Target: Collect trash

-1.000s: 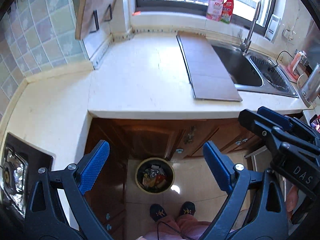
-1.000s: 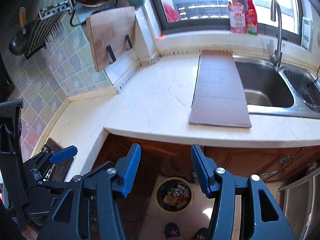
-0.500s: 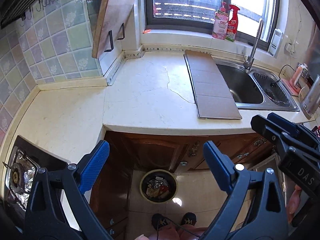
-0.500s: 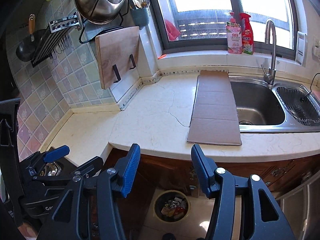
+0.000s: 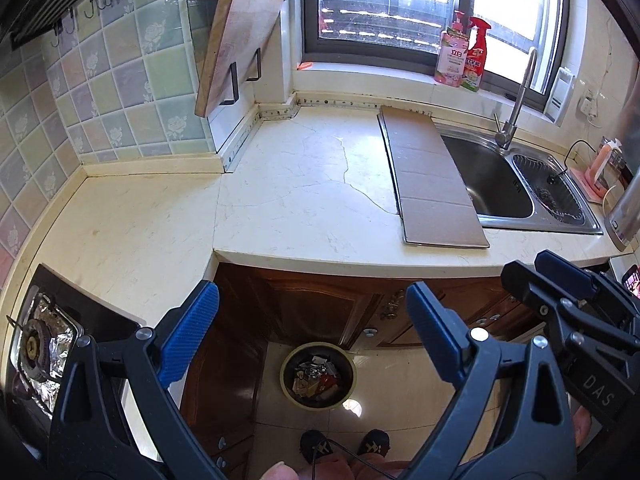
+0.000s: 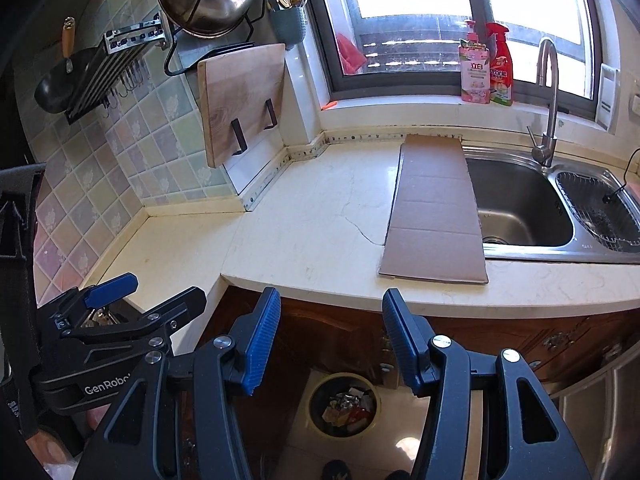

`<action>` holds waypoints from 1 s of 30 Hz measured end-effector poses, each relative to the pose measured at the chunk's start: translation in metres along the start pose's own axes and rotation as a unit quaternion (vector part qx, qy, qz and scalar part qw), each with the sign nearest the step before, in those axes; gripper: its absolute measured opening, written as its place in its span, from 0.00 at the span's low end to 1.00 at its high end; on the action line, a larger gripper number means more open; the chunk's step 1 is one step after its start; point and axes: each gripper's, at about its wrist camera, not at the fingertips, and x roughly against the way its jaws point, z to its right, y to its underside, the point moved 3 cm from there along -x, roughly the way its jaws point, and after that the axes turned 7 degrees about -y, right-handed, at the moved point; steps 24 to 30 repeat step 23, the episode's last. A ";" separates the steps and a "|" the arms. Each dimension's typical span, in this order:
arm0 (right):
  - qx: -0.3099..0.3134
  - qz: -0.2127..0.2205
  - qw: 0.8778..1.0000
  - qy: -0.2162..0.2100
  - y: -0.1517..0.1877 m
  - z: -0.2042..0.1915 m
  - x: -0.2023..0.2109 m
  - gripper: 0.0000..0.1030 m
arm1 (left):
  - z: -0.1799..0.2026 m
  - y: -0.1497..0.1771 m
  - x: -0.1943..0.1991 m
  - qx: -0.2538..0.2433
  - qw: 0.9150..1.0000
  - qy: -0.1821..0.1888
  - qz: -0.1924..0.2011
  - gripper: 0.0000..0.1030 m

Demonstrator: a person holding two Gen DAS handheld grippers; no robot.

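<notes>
Left gripper (image 5: 312, 336) is seen with jaws spread wide, nothing held between the blue pads. Right gripper (image 6: 330, 340) is seen with jaws parted to a moderate gap, also empty. Both are angled down over the floor in front of the worktop (image 5: 288, 200).

Shoes (image 5: 344, 446) of the person are seen at the bottom edge of the left view. Just beyond them, a round trash bin (image 5: 318, 376) is stood upright on the floor tiles, mouth up, below the wooden cabinet doors (image 5: 316, 312). Mixed wrappers and paper scraps are seen inside the bin; single pieces cannot be told apart. In the right view the bin (image 6: 344, 404) is framed between the two blue pads but far below them, not touched.

On the worktop, a flattened cardboard strip (image 5: 432, 176) is laid flat, its long axis running from the front edge back toward the window sill. Its near short end is set near the worktop's front edge. Its right long side is overlapped onto the left rim of the steel sink (image 5: 496, 184).

At the left, a gas burner (image 5: 38, 340) lined with foil is seen. Further back, a wooden cutting board (image 6: 240, 100) is hung tilted on wall brackets. On the sill, two bottles (image 6: 486, 64) are stood upright, pink and red, side by side.
</notes>
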 end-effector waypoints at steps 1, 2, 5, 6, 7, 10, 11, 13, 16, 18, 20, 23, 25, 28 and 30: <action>0.001 0.000 1.000 -0.001 0.000 0.000 0.000 0.52 | 0.000 0.000 0.000 0.001 1.000 0.000 0.000 0.91; 0.002 -0.001 1.000 -0.002 0.001 -0.001 -0.001 0.52 | 0.000 0.001 -0.001 0.002 1.000 0.001 -0.001 0.91; 0.005 -0.001 1.000 -0.003 0.002 -0.003 -0.001 0.52 | 0.000 0.000 -0.002 0.001 1.000 0.001 0.001 0.91; 0.005 0.000 1.000 -0.003 0.001 -0.004 -0.001 0.52 | 0.000 0.000 -0.002 0.001 1.000 0.001 0.001 0.91; 0.006 0.000 1.000 -0.004 0.001 -0.003 -0.001 0.52 | 0.000 0.000 -0.002 0.001 1.000 0.001 0.002 0.91; 0.008 0.001 1.000 -0.005 0.001 -0.004 -0.001 0.52 | 0.001 0.000 -0.003 0.001 1.000 0.000 0.002 0.91; 0.008 0.001 1.000 -0.006 0.001 -0.003 -0.001 0.52 | 0.001 0.000 -0.003 0.000 1.000 0.000 0.002 0.91; 0.007 0.002 1.000 -0.006 0.001 -0.005 -0.002 0.52 | 0.001 0.000 -0.003 0.000 1.000 -0.001 0.003 0.91; 0.006 0.004 1.000 -0.007 0.002 -0.002 -0.002 0.52 | 0.004 -0.001 -0.004 0.000 1.000 -0.005 0.005 0.91; 0.005 0.005 1.000 -0.007 0.002 0.000 -0.002 0.52 | 0.007 -0.003 -0.004 0.001 1.000 -0.008 0.007 0.91; 0.004 0.005 1.000 -0.007 0.002 0.000 -0.003 0.52 | 0.010 -0.004 -0.005 0.002 1.000 -0.010 0.007 0.91; 0.005 0.006 1.000 -0.008 0.001 0.000 -0.003 0.52 | 0.013 -0.004 -0.006 0.004 1.000 -0.011 0.005 0.91; 0.005 0.006 1.000 -0.008 0.001 0.000 -0.003 0.52 | 0.013 -0.004 -0.006 0.004 1.000 -0.011 0.005 0.91; 0.005 0.006 1.000 -0.008 0.001 0.000 -0.003 0.52 | 0.013 -0.004 -0.006 0.004 1.000 -0.011 0.005 0.91; 0.005 0.006 1.000 -0.008 0.001 0.000 -0.003 0.52 | 0.013 -0.004 -0.006 0.004 1.000 -0.011 0.005 0.91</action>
